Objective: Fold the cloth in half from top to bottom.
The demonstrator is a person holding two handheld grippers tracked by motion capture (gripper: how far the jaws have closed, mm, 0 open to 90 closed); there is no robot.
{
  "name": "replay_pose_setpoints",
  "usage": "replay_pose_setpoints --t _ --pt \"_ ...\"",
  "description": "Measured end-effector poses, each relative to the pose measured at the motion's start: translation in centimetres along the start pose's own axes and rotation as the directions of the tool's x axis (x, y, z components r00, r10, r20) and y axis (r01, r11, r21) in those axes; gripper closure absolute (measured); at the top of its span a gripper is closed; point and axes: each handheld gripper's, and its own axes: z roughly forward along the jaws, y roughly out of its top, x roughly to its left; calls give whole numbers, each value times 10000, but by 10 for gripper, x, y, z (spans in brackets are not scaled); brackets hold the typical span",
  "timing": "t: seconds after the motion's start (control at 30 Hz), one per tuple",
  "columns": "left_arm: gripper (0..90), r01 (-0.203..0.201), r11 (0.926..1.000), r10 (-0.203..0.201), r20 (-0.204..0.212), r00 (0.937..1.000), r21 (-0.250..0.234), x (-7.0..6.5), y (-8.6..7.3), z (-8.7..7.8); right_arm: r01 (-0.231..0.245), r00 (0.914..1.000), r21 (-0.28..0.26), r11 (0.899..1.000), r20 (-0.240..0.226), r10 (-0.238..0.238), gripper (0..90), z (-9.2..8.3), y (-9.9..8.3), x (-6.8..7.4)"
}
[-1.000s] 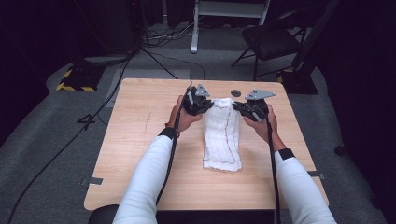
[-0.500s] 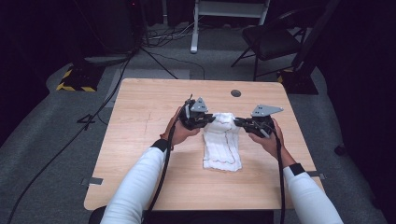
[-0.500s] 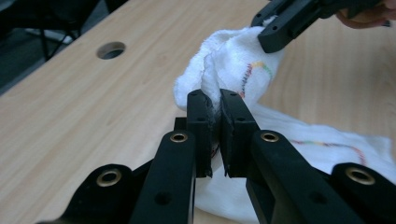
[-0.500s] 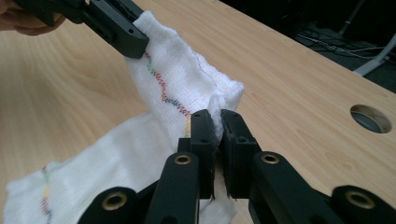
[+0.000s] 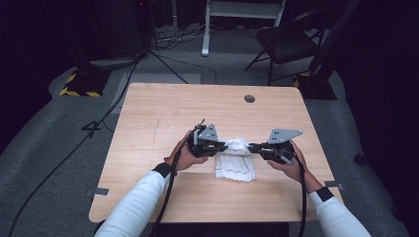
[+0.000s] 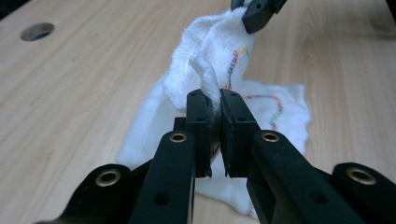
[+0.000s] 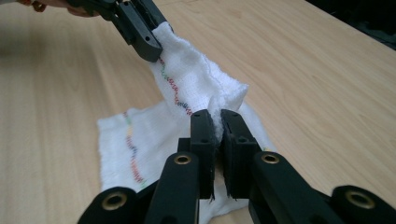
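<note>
Both clamped on towel (image 5: 236, 159) top edge: left hand-held gripper (image 5: 222, 146), right hand-held gripper (image 5: 251, 147); edge spans between; rest trails nearward on worktop (image 5: 158, 113).

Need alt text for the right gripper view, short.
The right gripper, two black jaws shut, pinches a corner of a white woven cloth with multicoloured stitching. The left gripper clamps the cloth's other raised corner farther off, while the rest lies on the light wooden table.

White sleeves with black cuffs; black fingers (image 6: 203, 126) studded with brass rivets
</note>
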Motion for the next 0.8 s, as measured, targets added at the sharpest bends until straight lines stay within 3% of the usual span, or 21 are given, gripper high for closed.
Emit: replay_pose_setpoints --t 0.23,0.37,0.57,0.8 --pt "825 -240 9990 224 424 9989 386 -20 -16 1 256 9985 251 9994 -489 -244 840 -5 -11 17" --pt "821 -465 9946 415 549 9976 930 -30 -24 8 271 9978 583 9979 -613 -235 834 -3 -22 24" --pt "823 -437 9896 370 513 9980 1373 -33 -33 14 168 9967 992 9949 -813 -87 805 2 -36 30" --pt "810 -403 9876 321 563 9979 1519 -36 -40 14 150 9961 1302 9914 -880 -36 823 7 -45 37"
